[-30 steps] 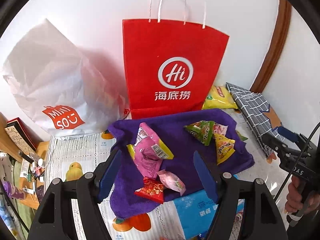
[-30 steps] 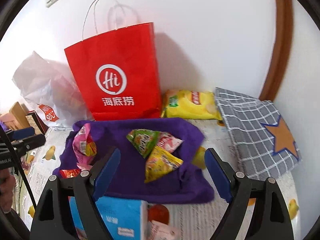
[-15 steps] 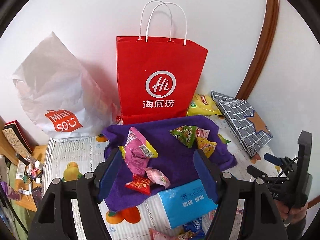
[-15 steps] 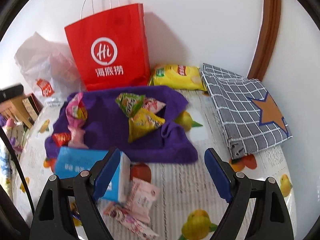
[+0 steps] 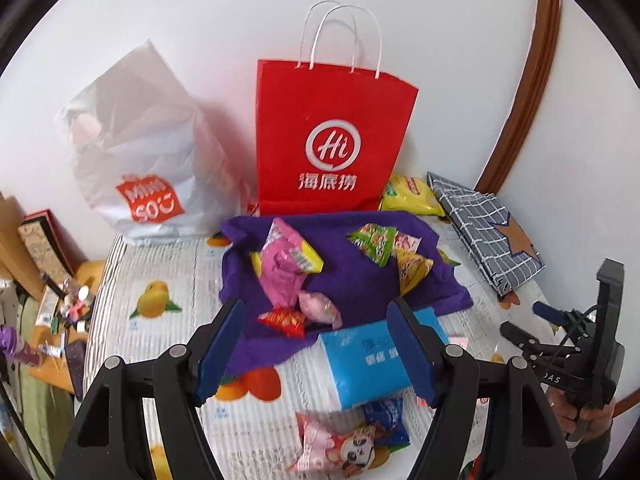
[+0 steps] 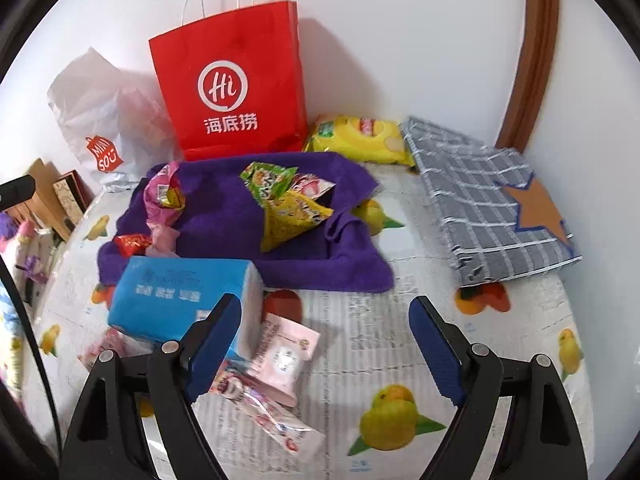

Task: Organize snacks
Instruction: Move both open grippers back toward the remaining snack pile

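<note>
Snacks lie in two clusters on the worktop, and which cluster gets picked first decides the hand. Ahead of the left gripper, just beyond its fingertips, a red packet and a pale pink sweet sit on the near edge of a purple towel; the crumpled pink bag lies farther on, its long axis running away from the fingers. Beyond the right finger tip of that gripper are the green packet and yellow packet, touching each other. Its fingers stand apart with nothing between them.

The right gripper also has its fingers spread wide and empty. A pink wipes pack lies just inside its left finger, tilted, touching a blue tissue pack to the left; a clear-wrapped pink snack lies nearer the camera, long axis slanting toward the lower right.

Judging by this, the left hand is nearer the towel snacks, the right hand nearer the loose ones. A red paper bag stands upright well beyond both, against the wall, seemingly a likely container.
</note>
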Available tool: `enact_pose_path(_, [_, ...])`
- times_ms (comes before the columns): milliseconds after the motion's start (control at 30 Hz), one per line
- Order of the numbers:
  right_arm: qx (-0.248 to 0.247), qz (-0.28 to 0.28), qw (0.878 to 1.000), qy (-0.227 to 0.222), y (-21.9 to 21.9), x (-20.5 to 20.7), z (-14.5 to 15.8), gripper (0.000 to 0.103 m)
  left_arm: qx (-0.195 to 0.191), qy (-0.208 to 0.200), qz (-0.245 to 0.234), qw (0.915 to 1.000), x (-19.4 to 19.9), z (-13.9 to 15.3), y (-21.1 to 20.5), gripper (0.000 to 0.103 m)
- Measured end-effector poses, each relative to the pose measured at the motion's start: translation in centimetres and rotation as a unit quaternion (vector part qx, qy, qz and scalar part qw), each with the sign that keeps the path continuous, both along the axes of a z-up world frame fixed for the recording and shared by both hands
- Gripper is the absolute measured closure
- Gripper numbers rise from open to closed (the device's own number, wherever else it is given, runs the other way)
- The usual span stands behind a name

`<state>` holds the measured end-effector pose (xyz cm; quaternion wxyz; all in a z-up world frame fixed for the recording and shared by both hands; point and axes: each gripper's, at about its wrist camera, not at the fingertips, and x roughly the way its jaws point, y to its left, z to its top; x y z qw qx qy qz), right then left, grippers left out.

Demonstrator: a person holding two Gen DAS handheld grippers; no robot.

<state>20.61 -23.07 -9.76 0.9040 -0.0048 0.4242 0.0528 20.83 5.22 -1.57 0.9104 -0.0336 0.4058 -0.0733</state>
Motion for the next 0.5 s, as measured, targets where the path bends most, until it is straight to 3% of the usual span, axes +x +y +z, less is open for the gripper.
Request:
enact_pose_path(100, [0.008, 0.008, 1.000, 0.008, -0.4, -0.8, -1.0, 0.017, -0.010, 0.005, 0.008, 0.9999, -1.0, -1.2, 0.2, 0.031])
enact_pose_path(200, [0.028, 0.016, 0.999, 0.014, -0.6, -1.6, -2.4, 0.018, 0.004, 0.018, 0.015, 0.9997, -1.9, -2.8, 0.0, 0.031])
enact_pose_path(367, [0.037, 0.053, 0.997, 0.040, 0.7, -1.6, -5.0, 0.041, 0.009, 0.037, 0.025, 0.9990, -2.8, -4.4, 0.2, 0.031])
enact_pose_path(500, [0.052, 0.078, 0.994, 0.057, 2.1, -1.0, -6.7, 0.043, 0.017, 0.046, 0.034, 0.9982, -3.3, -5.2, 0.7, 0.031])
